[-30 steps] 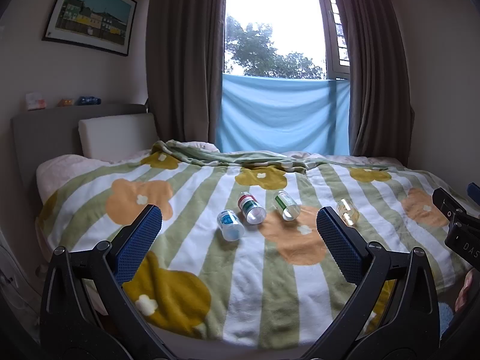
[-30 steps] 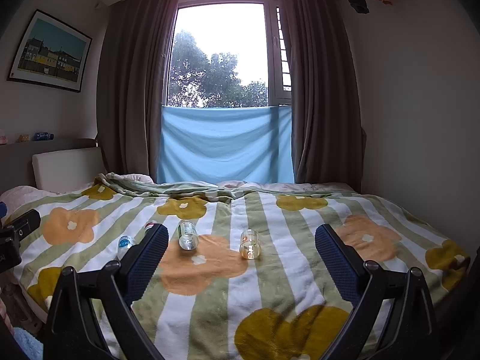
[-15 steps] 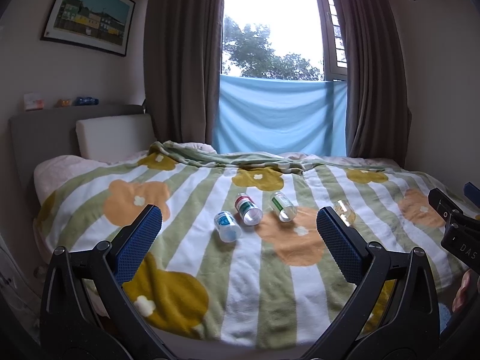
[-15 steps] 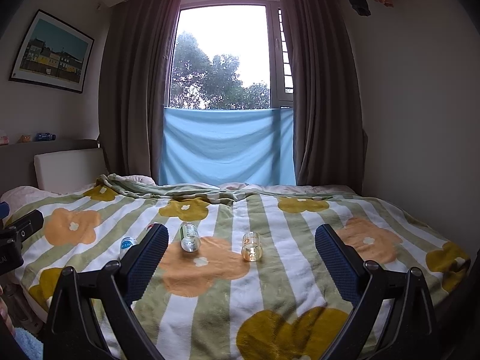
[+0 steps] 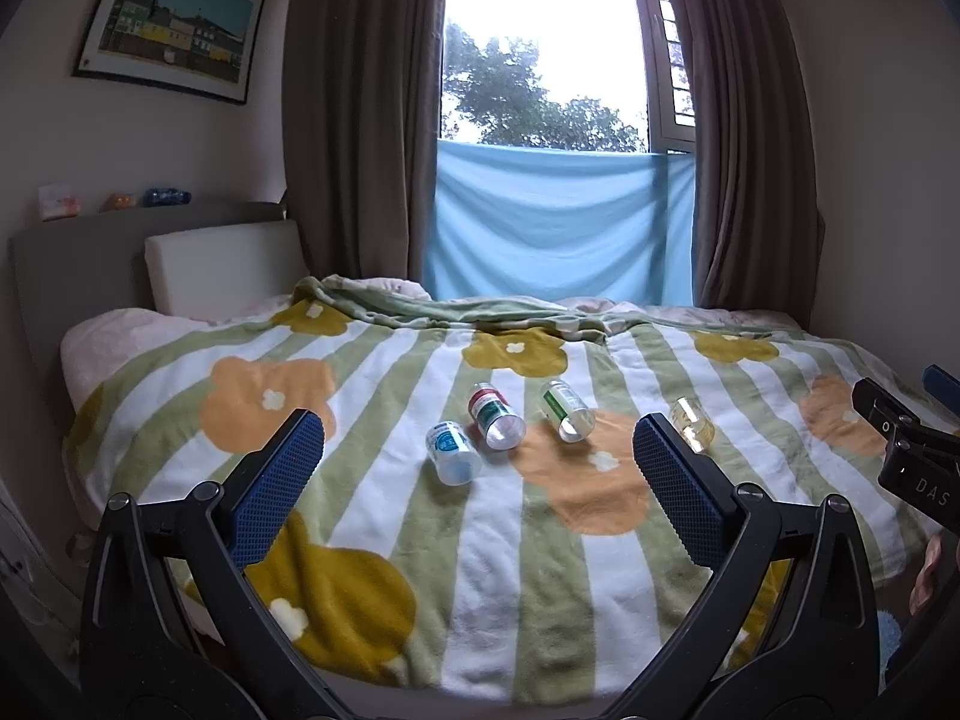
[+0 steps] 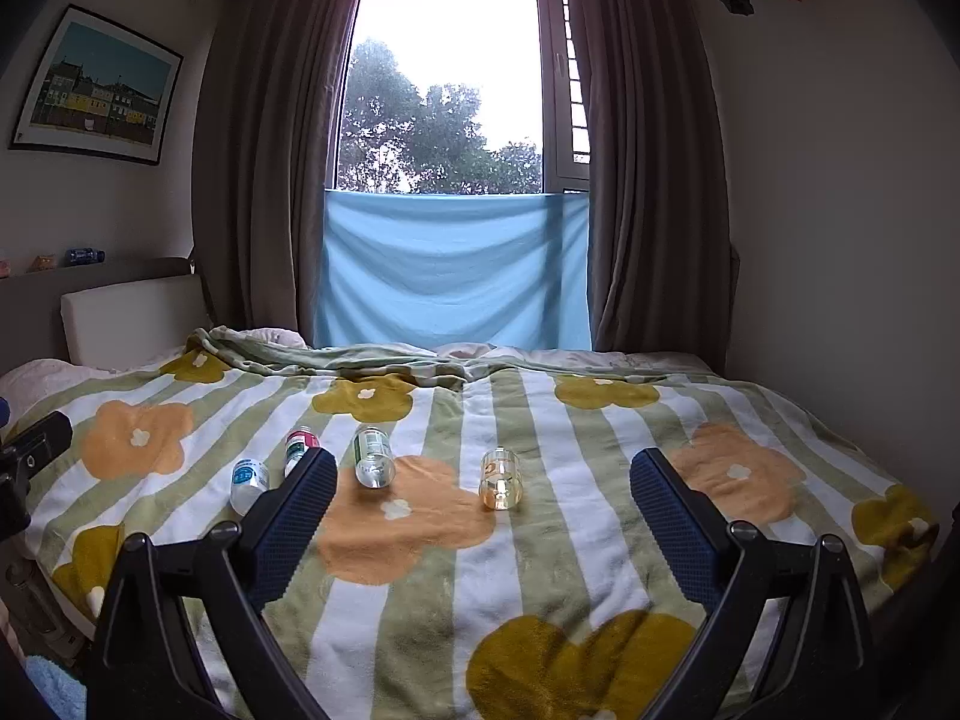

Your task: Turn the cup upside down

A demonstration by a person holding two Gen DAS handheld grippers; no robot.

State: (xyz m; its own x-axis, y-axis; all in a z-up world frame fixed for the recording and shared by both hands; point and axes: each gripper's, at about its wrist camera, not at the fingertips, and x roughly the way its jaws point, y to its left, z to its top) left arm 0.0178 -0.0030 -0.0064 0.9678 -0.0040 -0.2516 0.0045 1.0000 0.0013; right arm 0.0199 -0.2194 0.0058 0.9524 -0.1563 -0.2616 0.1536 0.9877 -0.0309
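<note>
A bedroom bed [image 6: 600, 546] under a flowered, striped blanket carries four small clear cups lying on their sides. The amber-tinted cup [image 6: 499, 478] rests apart from the other three. The right tool [image 6: 483, 519] and left tool [image 5: 478, 477] hover well short, both spread wide and empty, apparently lining up a grasp.

Both wrist cams face bed [image 5: 540, 540], prob. from its foot.

Daylight pours through the window [image 5: 543, 42], blown out white (no sky detail); the walls stay dim, the bed [image 6: 540, 546] softly lit, edges bowed and vignetted.
</note>
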